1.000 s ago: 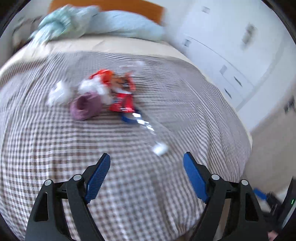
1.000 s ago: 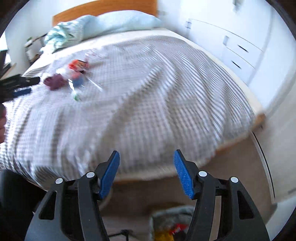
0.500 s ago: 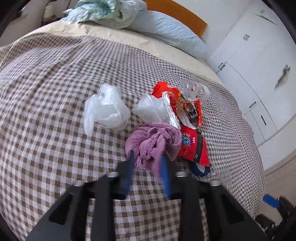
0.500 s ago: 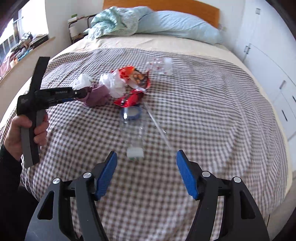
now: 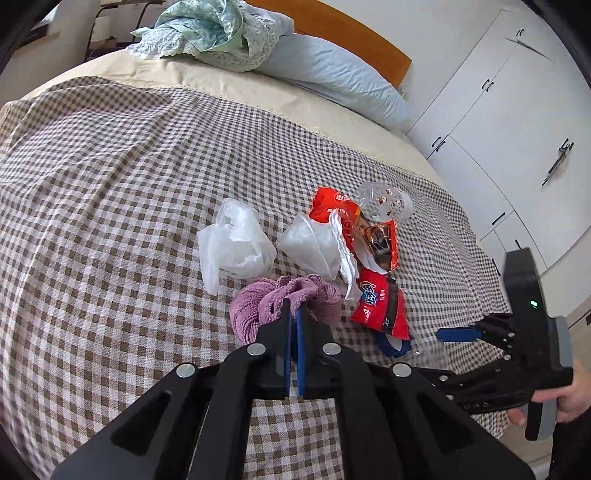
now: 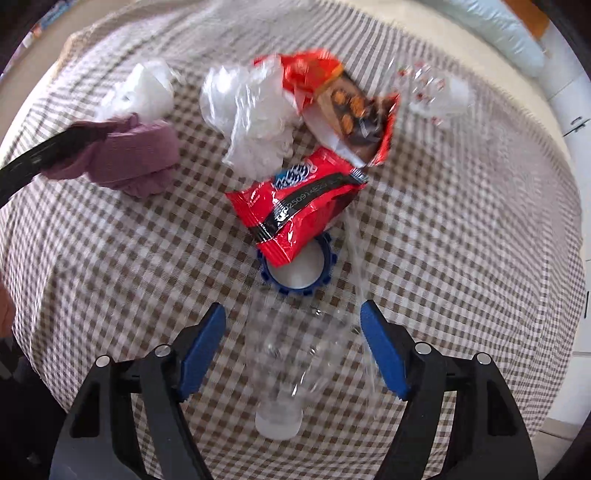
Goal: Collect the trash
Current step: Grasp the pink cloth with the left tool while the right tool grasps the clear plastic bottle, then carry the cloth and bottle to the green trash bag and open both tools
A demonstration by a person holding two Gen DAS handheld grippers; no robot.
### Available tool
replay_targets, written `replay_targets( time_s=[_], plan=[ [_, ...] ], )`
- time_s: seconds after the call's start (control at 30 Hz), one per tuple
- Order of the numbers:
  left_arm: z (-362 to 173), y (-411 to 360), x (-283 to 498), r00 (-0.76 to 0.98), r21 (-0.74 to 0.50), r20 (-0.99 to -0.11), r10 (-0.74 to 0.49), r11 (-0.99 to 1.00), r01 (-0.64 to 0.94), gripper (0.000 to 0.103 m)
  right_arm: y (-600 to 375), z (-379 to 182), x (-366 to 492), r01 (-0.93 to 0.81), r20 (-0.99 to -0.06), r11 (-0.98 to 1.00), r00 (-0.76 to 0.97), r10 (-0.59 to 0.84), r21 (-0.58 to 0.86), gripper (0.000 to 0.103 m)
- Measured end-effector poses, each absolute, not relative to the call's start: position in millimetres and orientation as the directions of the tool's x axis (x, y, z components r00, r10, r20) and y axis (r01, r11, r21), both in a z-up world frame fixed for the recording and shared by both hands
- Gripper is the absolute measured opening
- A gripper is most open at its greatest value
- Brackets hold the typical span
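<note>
A pile of trash lies on the checked bedspread. My left gripper is shut on a purple cloth, also seen in the right wrist view. My right gripper is open, its fingers on either side of a clear plastic bottle with a white cap. Beyond lie a red snack packet over a blue tape ring, an orange wrapper, a clear bag and a white bag.
A clear patterned cup lies past the wrappers. Pillows and a rumpled blanket are at the head of the bed. White wardrobes stand to the right. The bed's edge is close on my side.
My left gripper has shut fully on the purple cloth. My right gripper has moved forward and down over the bed, so the clear bottle now lies between its open fingers.
</note>
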State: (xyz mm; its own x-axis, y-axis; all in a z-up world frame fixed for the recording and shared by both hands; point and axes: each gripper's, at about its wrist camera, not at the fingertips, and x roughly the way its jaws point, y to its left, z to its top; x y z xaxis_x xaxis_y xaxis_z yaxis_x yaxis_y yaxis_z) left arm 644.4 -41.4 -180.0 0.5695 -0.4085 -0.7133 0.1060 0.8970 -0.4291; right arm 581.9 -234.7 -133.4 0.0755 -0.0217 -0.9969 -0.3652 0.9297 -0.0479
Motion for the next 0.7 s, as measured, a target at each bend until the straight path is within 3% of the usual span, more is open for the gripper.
replay_targets(
  time_s=[0.1, 0.2, 0.23, 0.37, 0.47, 0.53, 0.7],
  plan=[
    [-178, -41, 642, 0.563, -0.427, -0.714, -0.417, 0.896, 0.122, 0.000, -234, -156, 602, -0.348, -0.996, 0.938, -0.084, -0.023, 0.007, 0.072],
    [-177, -40, 642, 0.559, -0.438, -0.710, -0.428, 0.890, 0.125, 0.000, -236, -155, 608, -0.335, -0.992, 0.942, -0.110, -0.055, -0.015, 0.058],
    [-177, -40, 642, 0.559, -0.436, -0.712, -0.425, 0.892, 0.123, 0.000, -236, -146, 607, -0.337, -0.995, 0.941, -0.088, -0.050, -0.018, 0.058],
    [-178, -39, 642, 0.553, -0.429, -0.723, -0.414, 0.897, 0.111, 0.000, -239, -88, 587, -0.339, -0.994, 0.940, 0.108, -0.007, -0.043, 0.058],
    [-177, -42, 641, 0.550, -0.435, -0.722, -0.419, 0.894, 0.110, 0.000, -250, -45, 546, -0.271, -0.888, 0.961, 0.454, 0.074, -0.058, 0.058],
    [-179, -47, 639, 0.545, -0.431, -0.727, -0.418, 0.896, 0.112, 0.000, -260, -54, 514, -0.190, -0.823, 0.980, 0.564, 0.068, -0.050, 0.059],
    [-178, -59, 632, 0.540, -0.404, -0.733, -0.413, 0.903, 0.143, 0.000, -282, -99, 449, -0.067, -0.788, 0.998, 0.613, 0.049, 0.010, 0.058]
  ],
)
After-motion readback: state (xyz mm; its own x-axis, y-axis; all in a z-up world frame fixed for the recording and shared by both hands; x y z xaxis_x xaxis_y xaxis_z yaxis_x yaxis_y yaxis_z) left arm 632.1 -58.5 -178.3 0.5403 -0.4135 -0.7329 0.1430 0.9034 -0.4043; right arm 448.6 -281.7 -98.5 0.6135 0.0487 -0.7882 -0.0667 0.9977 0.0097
